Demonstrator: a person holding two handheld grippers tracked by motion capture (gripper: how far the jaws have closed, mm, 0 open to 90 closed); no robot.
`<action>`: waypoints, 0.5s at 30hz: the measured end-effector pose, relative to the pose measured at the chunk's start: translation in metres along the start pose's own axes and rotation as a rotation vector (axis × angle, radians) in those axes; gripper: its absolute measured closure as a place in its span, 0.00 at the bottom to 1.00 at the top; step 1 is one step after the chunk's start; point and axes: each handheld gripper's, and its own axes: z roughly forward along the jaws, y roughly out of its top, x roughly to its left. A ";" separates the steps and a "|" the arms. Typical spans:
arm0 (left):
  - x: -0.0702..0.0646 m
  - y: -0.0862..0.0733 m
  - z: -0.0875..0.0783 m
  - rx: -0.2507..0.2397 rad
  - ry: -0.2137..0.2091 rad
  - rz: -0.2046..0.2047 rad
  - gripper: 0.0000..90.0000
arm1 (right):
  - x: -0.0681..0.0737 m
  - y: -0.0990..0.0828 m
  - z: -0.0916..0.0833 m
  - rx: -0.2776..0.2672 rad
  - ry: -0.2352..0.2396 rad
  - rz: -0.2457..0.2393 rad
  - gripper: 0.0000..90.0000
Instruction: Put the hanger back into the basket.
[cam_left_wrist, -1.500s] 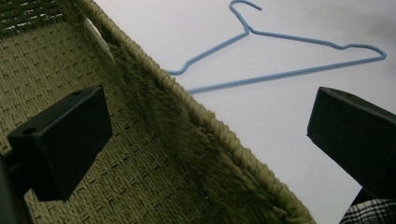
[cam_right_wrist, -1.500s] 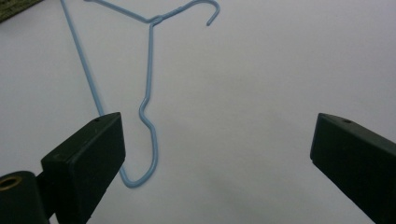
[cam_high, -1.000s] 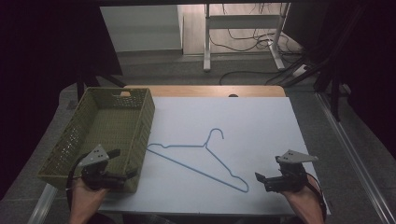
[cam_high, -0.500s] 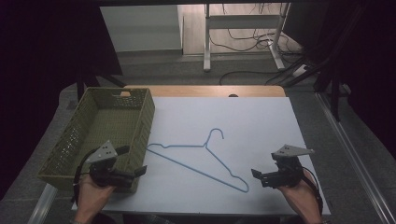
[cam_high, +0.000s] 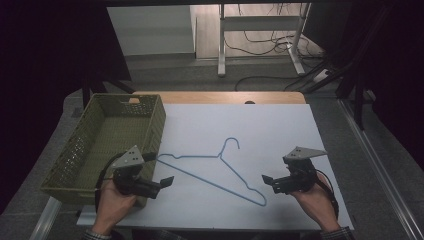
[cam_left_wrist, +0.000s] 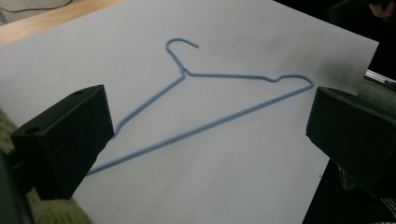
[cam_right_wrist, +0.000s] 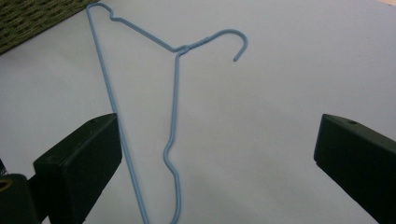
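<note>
A blue wire hanger (cam_high: 210, 182) lies flat on the white table sheet (cam_high: 250, 125), its hook toward the far side. My left gripper (cam_high: 160, 187) hovers by the hanger's left end, next to the basket's near corner. It is open and holds nothing; in the left gripper view the hanger (cam_left_wrist: 205, 127) lies ahead between the wide-apart jaws of the left gripper (cam_left_wrist: 209, 121). My right gripper (cam_high: 269, 184) is open just right of the hanger's near right tip. In the right gripper view the hanger (cam_right_wrist: 176, 93) lies ahead of the right gripper (cam_right_wrist: 217, 154), whose jaws are spread.
A green woven basket (cam_high: 162, 120) stands on the table's left side and looks empty; its edge (cam_right_wrist: 28, 18) is also at the top left of the right gripper view. A wooden strip (cam_high: 215, 97) runs along the far edge. Beyond it stands a desk frame with cables (cam_high: 260, 40).
Both grippers have moved inward toward the hanger: the left one to the right, the right one to the left and a little forward. The hanger has not moved.
</note>
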 end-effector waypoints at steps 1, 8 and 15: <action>-0.001 0.002 0.003 0.005 -0.009 0.003 0.01 | 0.000 0.001 0.001 0.003 0.000 -0.002 0.01; -0.007 0.014 0.023 0.024 -0.063 0.015 0.01 | 0.007 0.015 0.014 0.017 0.038 0.006 0.00; -0.011 0.022 0.045 0.036 -0.096 0.026 0.01 | 0.014 0.027 0.030 0.040 0.038 -0.022 0.00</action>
